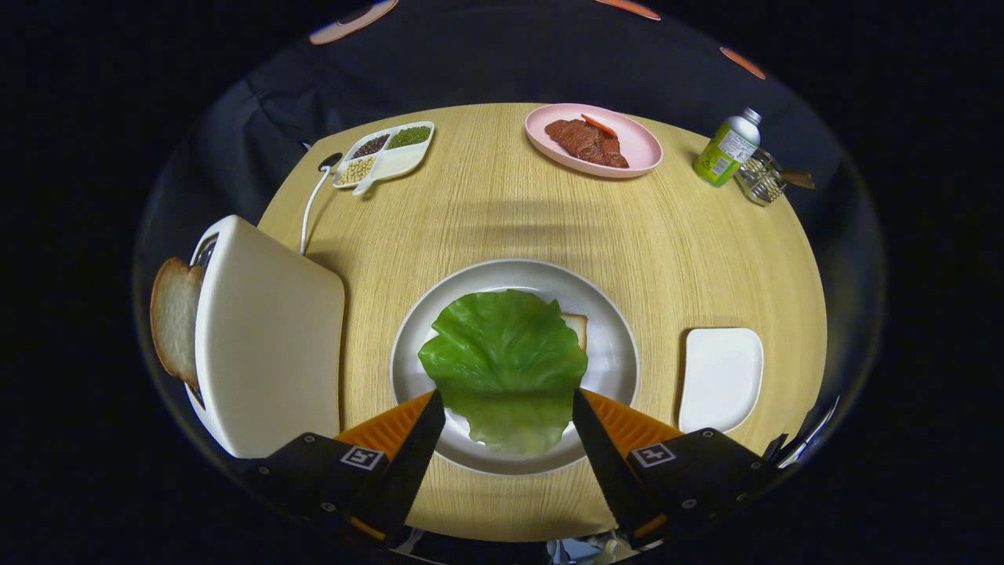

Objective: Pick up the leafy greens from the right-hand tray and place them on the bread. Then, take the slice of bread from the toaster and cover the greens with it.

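- The hand-held gripper (508, 400) is hovering released, fingers spread either side of the leafy greens (504, 357).
- The greens are lying over the bread (576, 327) on the plate (612, 345).
- Another bread slice (174, 318) is sticking out of the toaster (263, 337).

Bright overhead light, sharp centre, soft shadows, fisheye bending at edges.

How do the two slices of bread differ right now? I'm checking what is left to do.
The bread in the toaster stands upright in the toaster with its face bare; the bread on the plate lies flat under the lettuce leaf, only one corner showing. The toaster slice sits well off beside the open tool; the plate slice lies just ahead of it. Both look pale with a tan crust.
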`<state>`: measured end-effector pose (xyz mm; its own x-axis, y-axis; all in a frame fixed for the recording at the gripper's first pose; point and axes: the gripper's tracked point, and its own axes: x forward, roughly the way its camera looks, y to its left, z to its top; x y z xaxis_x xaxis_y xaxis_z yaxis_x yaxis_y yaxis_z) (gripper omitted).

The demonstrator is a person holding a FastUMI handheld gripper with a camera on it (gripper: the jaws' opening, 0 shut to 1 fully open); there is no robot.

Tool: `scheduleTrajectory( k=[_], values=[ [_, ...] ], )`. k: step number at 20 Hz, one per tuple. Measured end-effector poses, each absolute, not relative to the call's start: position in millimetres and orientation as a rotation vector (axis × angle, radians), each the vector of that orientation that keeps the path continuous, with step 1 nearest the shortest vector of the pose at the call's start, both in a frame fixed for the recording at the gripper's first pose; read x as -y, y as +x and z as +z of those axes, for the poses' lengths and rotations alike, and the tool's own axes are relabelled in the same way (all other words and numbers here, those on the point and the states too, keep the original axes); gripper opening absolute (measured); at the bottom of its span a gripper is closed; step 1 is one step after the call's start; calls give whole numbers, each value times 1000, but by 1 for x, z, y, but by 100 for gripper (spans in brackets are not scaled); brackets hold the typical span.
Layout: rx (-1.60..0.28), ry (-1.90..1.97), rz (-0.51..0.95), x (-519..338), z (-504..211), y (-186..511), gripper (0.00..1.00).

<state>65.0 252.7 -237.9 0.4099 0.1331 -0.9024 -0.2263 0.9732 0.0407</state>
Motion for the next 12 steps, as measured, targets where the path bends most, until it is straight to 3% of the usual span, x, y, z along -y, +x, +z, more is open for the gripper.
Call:
scheduleTrajectory(
  k=[12],
  values=[
    [-989,-10,351,-349,-95,37,98]
  ],
)
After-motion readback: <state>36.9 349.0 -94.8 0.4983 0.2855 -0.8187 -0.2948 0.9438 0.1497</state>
